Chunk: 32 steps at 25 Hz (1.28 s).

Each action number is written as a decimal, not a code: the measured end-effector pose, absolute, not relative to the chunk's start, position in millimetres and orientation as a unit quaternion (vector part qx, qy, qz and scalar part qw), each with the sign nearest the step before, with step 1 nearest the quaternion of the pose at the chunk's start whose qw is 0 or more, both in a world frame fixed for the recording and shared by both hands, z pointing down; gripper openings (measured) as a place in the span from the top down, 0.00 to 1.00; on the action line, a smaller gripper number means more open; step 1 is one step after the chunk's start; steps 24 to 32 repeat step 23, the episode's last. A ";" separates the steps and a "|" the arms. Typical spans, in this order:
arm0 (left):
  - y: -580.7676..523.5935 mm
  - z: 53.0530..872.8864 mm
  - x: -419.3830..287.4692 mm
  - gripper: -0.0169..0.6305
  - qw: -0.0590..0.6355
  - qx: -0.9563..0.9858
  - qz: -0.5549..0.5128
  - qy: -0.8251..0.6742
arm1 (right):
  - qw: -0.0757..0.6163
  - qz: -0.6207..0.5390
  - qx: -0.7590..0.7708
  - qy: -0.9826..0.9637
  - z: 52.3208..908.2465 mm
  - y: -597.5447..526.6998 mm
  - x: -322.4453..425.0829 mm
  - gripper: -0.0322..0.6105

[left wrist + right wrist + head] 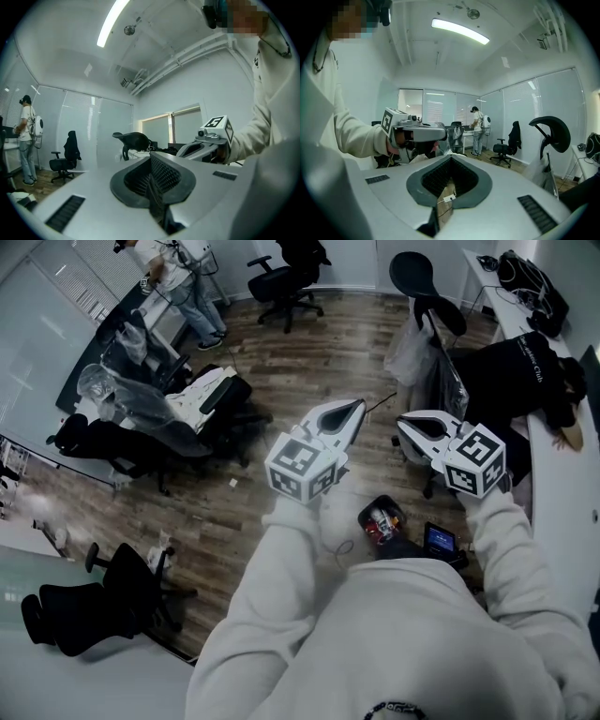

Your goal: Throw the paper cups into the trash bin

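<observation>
I see no paper cup in any view. A small black bin (382, 518) with red and white things in it stands on the wooden floor below my hands. Both grippers are held up at chest height, side by side, over the floor. My left gripper (356, 407) (151, 158) has its jaws together with nothing between them. My right gripper (401, 424) (451, 159) is shut too and holds nothing. The left gripper view shows the right gripper (208, 140) beside it, and the right gripper view shows the left gripper (419, 133) in turn.
A dark tablet (439, 540) lies by the bin. Black office chairs (89, 606) (286, 277) stand about the floor. A long white desk (562, 502) runs down the right, with a person in black (520, 381) leaning on it. Another person (178, 277) stands far left.
</observation>
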<state>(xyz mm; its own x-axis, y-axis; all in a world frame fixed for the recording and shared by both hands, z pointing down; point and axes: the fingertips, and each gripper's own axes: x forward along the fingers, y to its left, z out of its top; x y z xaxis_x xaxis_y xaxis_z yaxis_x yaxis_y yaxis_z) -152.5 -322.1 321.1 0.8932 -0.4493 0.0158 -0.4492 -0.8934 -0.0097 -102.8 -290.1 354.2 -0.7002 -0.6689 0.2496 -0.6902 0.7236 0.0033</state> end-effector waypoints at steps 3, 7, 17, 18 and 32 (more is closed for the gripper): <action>-322.0 328.6 -159.1 0.99 -0.008 -0.972 -0.007 0.236 | 0.114 0.050 0.367 -0.922 355.5 -289.5 -106.9 0.92; -320.8 335.0 -160.2 0.99 -0.010 -0.971 -0.010 0.237 | 0.112 0.052 0.363 -0.923 360.0 -288.6 -107.6 0.92; -326.8 333.3 -163.1 0.99 -0.010 -0.971 -0.006 0.238 | 0.115 0.049 0.361 -0.924 360.0 -294.1 -110.7 0.92; -326.8 332.0 -164.2 0.99 -0.013 -0.971 -0.002 0.239 | 0.115 0.049 0.362 -0.924 359.3 -294.6 -111.0 0.92; -332.6 327.3 -172.9 0.99 -0.021 -0.969 0.014 0.246 | 0.113 0.047 0.360 -0.925 357.7 -299.6 -113.7 0.92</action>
